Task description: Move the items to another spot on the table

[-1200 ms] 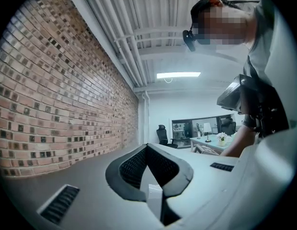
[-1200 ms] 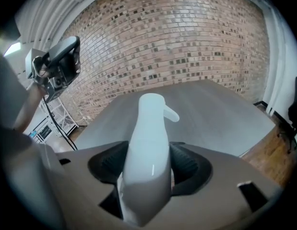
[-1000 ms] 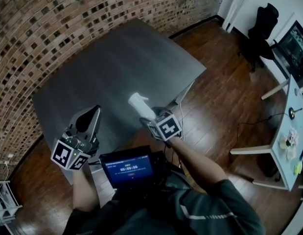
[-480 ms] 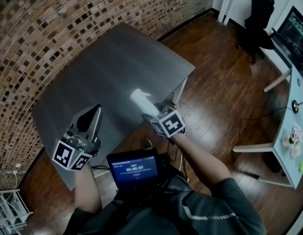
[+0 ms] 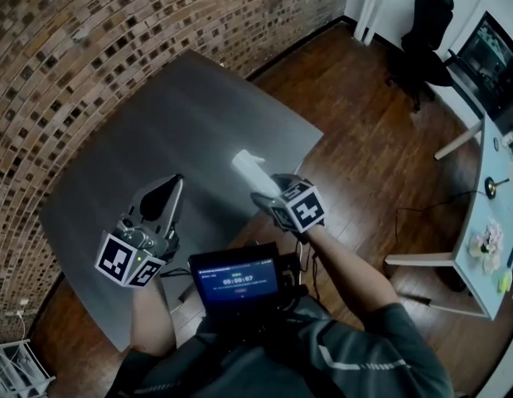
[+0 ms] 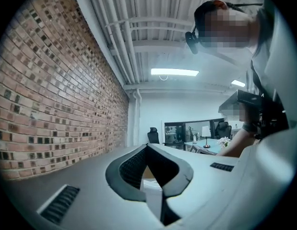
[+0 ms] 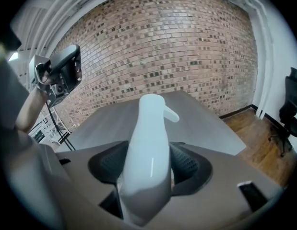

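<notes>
A white spray bottle (image 5: 249, 172) is held in the air over the near right edge of the grey table (image 5: 173, 118). My right gripper (image 5: 267, 196) is shut on its body. In the right gripper view the bottle (image 7: 149, 143) stands between the two dark pads, nozzle pointing away, and my right gripper (image 7: 148, 169) clamps its lower half. My left gripper (image 5: 173, 182) hovers over the table's near left part, its jaws pointed forward and closed to a tip. In the left gripper view my left gripper (image 6: 147, 146) shows its pads meeting at the tip with nothing between them.
A lit screen (image 5: 238, 279) hangs at the person's chest, below both grippers. A brick wall (image 5: 90, 31) borders the table's far side. Wooden floor (image 5: 372, 139) lies to the right, with a black chair (image 5: 426, 23) and a white desk (image 5: 488, 230) beyond.
The head camera has shifted, so the table sits a little higher and to the left. The right gripper with the bottle has drifted slightly right. Neither grip has changed.
</notes>
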{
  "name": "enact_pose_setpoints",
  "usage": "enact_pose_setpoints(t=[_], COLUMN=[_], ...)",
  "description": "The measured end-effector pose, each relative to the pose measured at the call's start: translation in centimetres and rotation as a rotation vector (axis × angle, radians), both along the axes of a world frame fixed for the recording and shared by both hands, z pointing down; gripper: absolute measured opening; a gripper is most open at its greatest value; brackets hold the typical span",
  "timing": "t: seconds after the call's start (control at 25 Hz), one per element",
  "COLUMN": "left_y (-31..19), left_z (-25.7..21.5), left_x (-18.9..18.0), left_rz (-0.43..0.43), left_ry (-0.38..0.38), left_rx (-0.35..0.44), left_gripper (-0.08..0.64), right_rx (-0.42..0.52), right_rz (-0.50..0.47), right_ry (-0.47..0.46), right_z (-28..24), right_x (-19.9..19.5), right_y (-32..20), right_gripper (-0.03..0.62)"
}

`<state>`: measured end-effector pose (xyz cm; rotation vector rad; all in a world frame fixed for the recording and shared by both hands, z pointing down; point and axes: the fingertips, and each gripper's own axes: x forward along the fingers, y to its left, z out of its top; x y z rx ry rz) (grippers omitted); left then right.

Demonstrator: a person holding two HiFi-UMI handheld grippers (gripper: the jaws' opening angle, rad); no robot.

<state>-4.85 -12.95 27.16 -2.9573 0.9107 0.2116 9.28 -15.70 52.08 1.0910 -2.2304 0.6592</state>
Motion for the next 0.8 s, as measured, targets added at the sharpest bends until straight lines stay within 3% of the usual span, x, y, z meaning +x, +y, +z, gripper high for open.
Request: enact_pose_setpoints(t=[0.4,0.8], left_y=[-8.7,-13.6], left_z=[0.0,1.3], left_x=[0.6,2.7], left_rz=[0.059,-0.014], left_ry=[0.032,0.020], left_rx=[-0.012,-0.046], left_gripper=[-0.006,-0.006], right_rx=[-0.044,-0.108], right_rz=[0.011,-0.025], right_ry=[0.043,0.078], right_z=[2.0,6.3], right_x=[2.9,6.1], right_y=[-7.7,-12.0], right_gripper=[0.276,0.276])
